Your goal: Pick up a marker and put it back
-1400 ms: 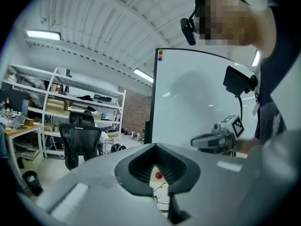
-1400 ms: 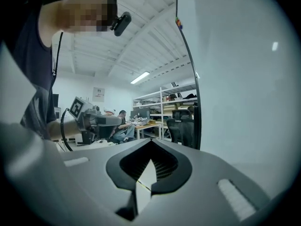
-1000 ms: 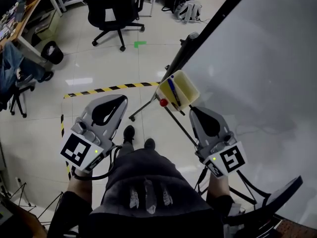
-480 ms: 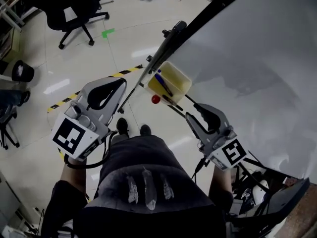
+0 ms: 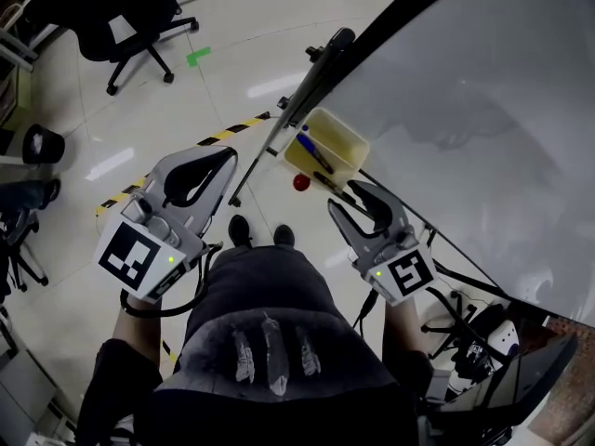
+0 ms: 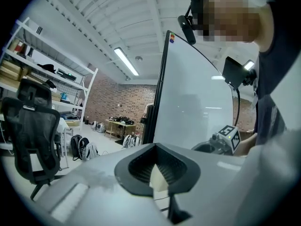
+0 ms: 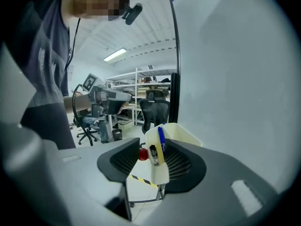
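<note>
Grey plastic fills the foreground on both sides of me: my left gripper (image 5: 226, 163) is level with my left knee and my right gripper (image 5: 349, 198) sits a little farther forward on the other side. The left one's jaws are closed on each other with nothing between them, and they point out over the pale floor (image 5: 139, 110). The right one's jaws have just been opening and now stand wide apart. Its own view shows the cream bin (image 5: 346, 136) framed in the gap beyond them, and the pads press on nothing, so that gripper is empty.

The bin hangs just beyond my right fingertips, fixed to the dark frame at the whiteboard's lower edge. A blue marker (image 5: 312, 150) lies slanted inside it, tip end up against the inner wall. Beside it in the right gripper view there is a second, darker pen (I cannot make out its colour for certain). A small red ball (image 5: 301, 182) sits just outside the bin on the side toward my left gripper.

Past the bin, the whiteboard (image 5: 483, 110) takes up the whole right of the head view. Out on the floor runs a strip of yellow-and-black tape (image 5: 232, 130), then a green mark (image 5: 198, 59), and farthest off a black office chair (image 5: 130, 17).
</note>
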Available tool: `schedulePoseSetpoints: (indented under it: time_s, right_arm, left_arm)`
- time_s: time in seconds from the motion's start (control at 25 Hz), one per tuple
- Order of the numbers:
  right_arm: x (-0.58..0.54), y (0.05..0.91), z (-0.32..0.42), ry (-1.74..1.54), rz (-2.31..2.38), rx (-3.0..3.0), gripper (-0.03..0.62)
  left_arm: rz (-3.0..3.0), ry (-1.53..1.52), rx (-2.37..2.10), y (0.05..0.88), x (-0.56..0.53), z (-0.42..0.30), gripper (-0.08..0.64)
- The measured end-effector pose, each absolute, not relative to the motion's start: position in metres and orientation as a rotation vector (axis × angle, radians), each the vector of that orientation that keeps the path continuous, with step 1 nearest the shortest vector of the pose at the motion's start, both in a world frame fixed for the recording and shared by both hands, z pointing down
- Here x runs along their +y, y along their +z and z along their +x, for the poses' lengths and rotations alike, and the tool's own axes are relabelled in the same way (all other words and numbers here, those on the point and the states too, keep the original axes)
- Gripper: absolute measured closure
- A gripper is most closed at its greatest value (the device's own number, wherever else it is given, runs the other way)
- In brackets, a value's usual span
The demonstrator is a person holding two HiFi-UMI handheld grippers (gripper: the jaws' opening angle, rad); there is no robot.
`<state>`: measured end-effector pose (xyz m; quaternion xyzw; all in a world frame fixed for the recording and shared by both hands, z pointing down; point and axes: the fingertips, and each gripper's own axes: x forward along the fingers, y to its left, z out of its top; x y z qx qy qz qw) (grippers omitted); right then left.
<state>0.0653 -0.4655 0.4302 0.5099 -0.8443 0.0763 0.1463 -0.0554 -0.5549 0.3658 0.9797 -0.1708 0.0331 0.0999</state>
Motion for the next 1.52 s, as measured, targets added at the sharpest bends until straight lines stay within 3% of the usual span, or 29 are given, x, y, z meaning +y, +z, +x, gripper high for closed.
schedulePoseSetpoints:
  time_s: [0.16, 0.28, 0.76, 1.52]
  right_arm:
    - [-0.474, 0.438, 0.064, 0.198, 1.473, -2.419, 0.443]
    - [-0.478, 0.439, 0.064, 0.162, 1.486, -2.402, 0.552]
    - [-0.487, 0.407, 0.057, 0.089, 1.530, -2.462, 0.563]
    - [-0.518, 0.289, 0.038, -0.298, 1.528, -2.503, 0.588]
  left_arm:
    - [2.891, 0.121, -0.531, 0.367, -0.558, -0.063, 0.554]
    - [2.890, 0.122, -0.551, 0.365, -0.561, -0.067, 0.554]
    - [2.907, 0.144, -0.572, 0.365, -0.558, -0.065, 0.554]
    - [2.972, 0.036, -0.627, 0.327, -0.538, -0.086, 0.554]
